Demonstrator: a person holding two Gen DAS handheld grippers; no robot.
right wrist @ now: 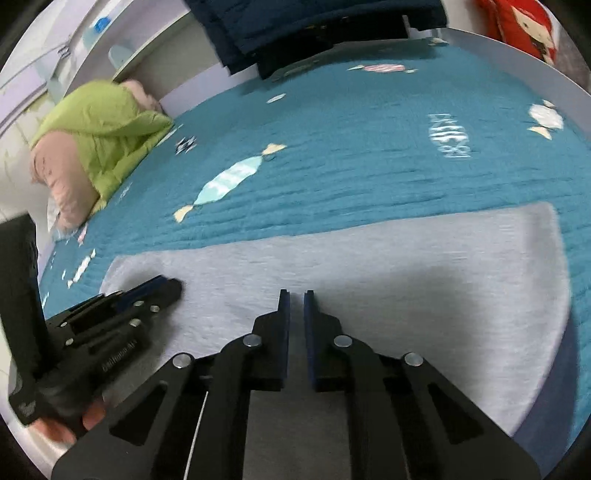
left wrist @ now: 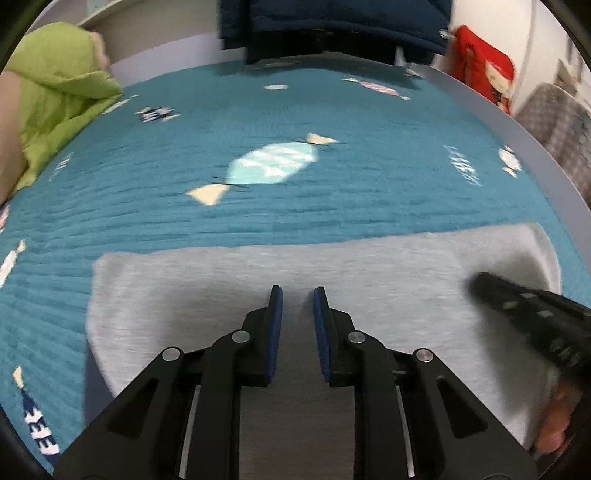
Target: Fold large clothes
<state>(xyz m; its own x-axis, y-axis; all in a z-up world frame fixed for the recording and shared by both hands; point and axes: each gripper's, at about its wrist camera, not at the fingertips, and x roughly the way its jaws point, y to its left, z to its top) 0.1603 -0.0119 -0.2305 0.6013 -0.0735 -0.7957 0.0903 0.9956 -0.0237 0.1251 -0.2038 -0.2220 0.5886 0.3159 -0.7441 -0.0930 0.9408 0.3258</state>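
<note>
A light grey garment [left wrist: 207, 280] [right wrist: 406, 266] lies folded into a flat rectangle on a teal bedspread [left wrist: 332, 192] [right wrist: 369, 155] printed with candy shapes. My left gripper [left wrist: 298, 290] hovers over the garment's left half, its blue pads a narrow gap apart with nothing between them. In the right wrist view the left gripper [right wrist: 170, 284] appears near the garment's left corner. My right gripper [right wrist: 296, 293] is above the garment's right half, its pads almost together and empty. The left wrist view shows the right gripper [left wrist: 480, 280] blurred, close to the garment's right edge.
A green padded jacket [left wrist: 59, 81] [right wrist: 107, 122] lies on a pink one [right wrist: 62, 184] at the bed's far left. Dark navy clothing [left wrist: 332, 22] [right wrist: 314, 26] is piled at the far edge. A red item [left wrist: 480, 62] [right wrist: 524, 26] stands beyond the bed's right rim.
</note>
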